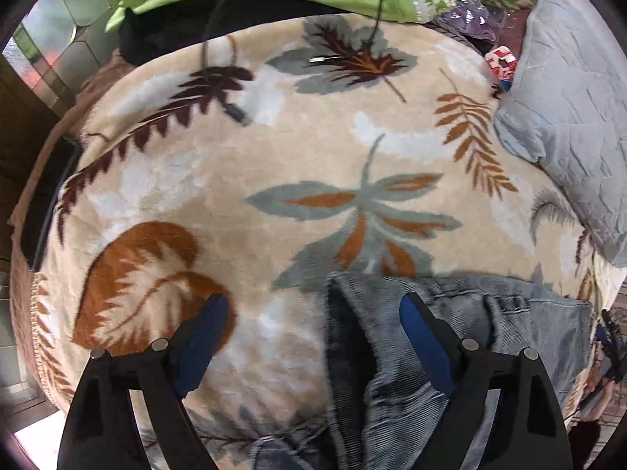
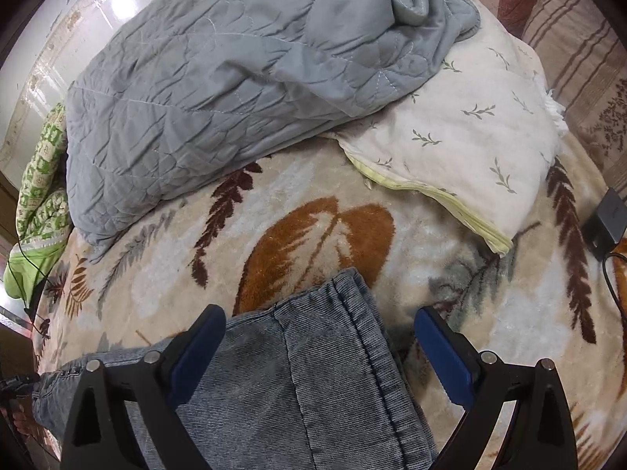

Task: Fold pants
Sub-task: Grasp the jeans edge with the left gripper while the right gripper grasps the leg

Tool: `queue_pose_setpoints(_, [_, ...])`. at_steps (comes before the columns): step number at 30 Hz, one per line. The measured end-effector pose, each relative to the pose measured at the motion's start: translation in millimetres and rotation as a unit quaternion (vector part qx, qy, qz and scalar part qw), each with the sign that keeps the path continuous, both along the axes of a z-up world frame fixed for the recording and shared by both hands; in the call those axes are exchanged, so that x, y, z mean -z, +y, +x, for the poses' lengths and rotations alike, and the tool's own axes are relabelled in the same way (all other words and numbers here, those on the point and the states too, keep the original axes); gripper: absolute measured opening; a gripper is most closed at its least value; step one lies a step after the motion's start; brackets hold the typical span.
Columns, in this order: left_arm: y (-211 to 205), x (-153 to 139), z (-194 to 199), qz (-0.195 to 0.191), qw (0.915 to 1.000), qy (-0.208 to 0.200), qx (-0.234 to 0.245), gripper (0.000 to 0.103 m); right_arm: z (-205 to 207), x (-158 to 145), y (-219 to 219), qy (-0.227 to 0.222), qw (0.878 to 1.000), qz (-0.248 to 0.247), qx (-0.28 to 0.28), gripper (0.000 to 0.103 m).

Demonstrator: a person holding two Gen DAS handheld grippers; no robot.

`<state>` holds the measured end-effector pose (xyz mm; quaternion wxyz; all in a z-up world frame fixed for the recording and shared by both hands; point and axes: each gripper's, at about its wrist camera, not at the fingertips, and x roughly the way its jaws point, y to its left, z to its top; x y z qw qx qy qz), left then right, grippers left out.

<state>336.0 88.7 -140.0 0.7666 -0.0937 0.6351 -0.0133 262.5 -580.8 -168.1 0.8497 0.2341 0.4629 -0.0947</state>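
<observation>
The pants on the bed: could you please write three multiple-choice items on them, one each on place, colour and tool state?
1. What do the pants lie on?
A. a bare wooden floor
B. a leaf-patterned blanket
C. a glass table

2. What colour is the quilt behind them?
A. grey-blue
B. bright red
C. black

3. How does the right tool stand?
A. shut on a pillow
B. shut on a cable
C. open over a pant leg end

Answers: 1 B, the leaf-patterned blanket spreads under the denim; 2 A, the quilt is grey-blue; 3 C, both pads stand apart, pressing nothing.

Both wrist views steeply down, sharing pants (image 1: 450,313).
</observation>
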Motion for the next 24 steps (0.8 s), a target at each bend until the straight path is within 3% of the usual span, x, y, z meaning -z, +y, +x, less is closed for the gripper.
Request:
queue_pose_setpoints(3, [-11.6,6.5,6.4,-0.004,0.9999,0.013,0.010,0.089,-1.9,-3.4,0.1,-0.001,1.000,-0.003,-0.003,0.099])
queue_pose_setpoints(5, [-17.5,16.3,8.9,0.002,0.9992,0.036,0.015,0.083,-2.6,-6.2,-0.9,-0.004,1.000,0.001,-0.003,0.099])
queue_pose_setpoints(7, [-18.7,27.3,10.3,-0.022,0.9979,0.060,0.011,0.030,-4.0,-9.5,-2.1,-0.006,1.000,-0.003,-0.003,0.099])
queue_pose_setpoints(8, [-17.6,33.2,11.4,-0.039,0.9965,0.074,0.005,0.027,-4.4,-10.3,-2.8,-0.007,1.000,-0.004,-0.002,0.099])
queue_pose_setpoints(14, [-8.0,37.3,18.2,-0.061,0.9956,0.070,-0.013,0.021,-6.2,-10.5,-7.6,-0.009,1.000,-0.004,0.002,0.099])
queue_pose_setpoints(21, [-13.7,45.2,27.4,-0.053,0.9960,0.071,-0.008,0.029,-0.1,-6.5,-11.9,-0.009,1.000,0.027,-0.005,0.099])
queue_pose_setpoints(24, [-18.0,44.8,28.8,-0.043,0.9976,0.054,-0.009,0.029,4.0,-3.6,-11.9,-0.007,0.999,0.039,-0.016,0.099])
